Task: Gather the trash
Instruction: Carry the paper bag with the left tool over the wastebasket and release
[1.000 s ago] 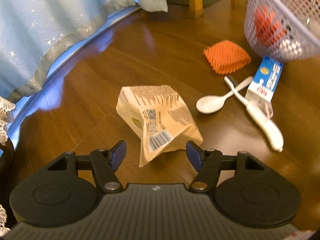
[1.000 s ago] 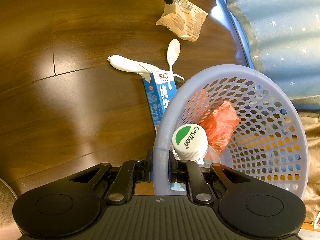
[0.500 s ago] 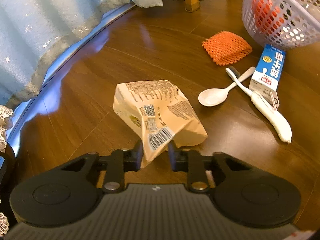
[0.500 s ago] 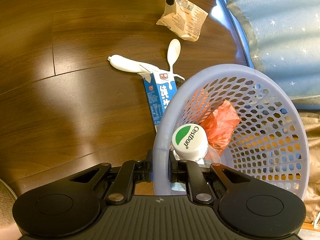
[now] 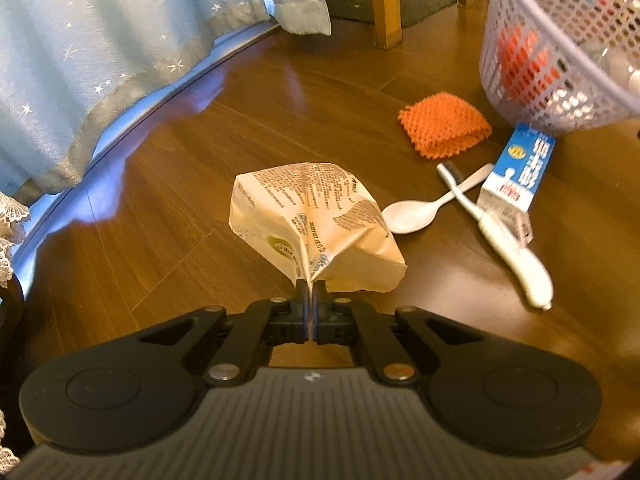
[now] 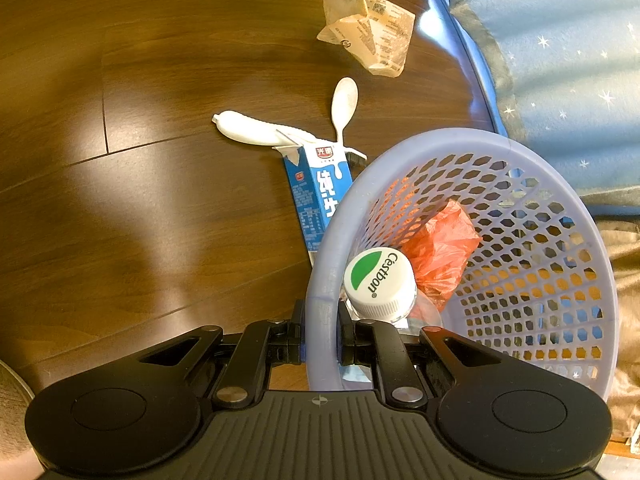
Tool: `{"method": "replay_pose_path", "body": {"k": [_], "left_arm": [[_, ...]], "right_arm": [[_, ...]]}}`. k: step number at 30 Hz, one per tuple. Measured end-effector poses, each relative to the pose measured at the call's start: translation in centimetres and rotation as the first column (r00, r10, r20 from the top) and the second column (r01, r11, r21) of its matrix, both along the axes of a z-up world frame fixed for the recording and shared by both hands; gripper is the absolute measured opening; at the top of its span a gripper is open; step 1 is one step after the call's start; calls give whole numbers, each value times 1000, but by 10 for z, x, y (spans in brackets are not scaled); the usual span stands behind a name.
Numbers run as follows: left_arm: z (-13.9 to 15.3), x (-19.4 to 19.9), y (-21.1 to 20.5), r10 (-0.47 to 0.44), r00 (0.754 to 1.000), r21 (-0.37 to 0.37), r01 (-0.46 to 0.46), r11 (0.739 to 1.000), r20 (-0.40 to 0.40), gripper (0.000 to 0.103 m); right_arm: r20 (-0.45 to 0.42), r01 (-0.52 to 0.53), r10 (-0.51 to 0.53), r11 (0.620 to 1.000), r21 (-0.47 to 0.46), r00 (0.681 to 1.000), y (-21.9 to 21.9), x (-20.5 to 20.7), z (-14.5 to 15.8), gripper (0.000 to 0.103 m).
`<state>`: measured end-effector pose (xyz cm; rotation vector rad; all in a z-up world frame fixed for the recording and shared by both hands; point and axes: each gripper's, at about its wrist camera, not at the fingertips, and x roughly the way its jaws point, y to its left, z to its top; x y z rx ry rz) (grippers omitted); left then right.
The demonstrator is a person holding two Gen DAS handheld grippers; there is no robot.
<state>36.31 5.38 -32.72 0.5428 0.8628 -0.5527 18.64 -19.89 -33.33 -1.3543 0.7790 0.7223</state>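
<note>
Left tongs (image 5: 308,289) had just closed, clamping the tan snack wrapper (image 5: 312,220); basket-ready. Right tongs (image 6: 321,334) stayed clamped on the basket rim (image 6: 320,280).

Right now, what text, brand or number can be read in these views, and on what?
"Cestbon": on the white bottle cap in the basket.
Milk carton: large white Chinese characters and a red logo, not clearly readable; fine print too small.
Tan wrapper pinched in the left gripper: printed text, date-like digits and a barcode, too blurred to read.
</note>
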Motion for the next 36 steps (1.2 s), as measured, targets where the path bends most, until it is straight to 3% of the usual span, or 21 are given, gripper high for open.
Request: {"method": "replay_pose_path", "body": {"k": [22,36], "left_arm": [[93,-32,-36,-100,988,-119,114,986,114,0],[150,-64,-79,-239,948,-186,279,942,211,0]], "right_arm": [[0,7,-7,1000,6,1000,3,2,-1,9],[1,9,-9,1000,10,1000,4,3,-1,9]]}}
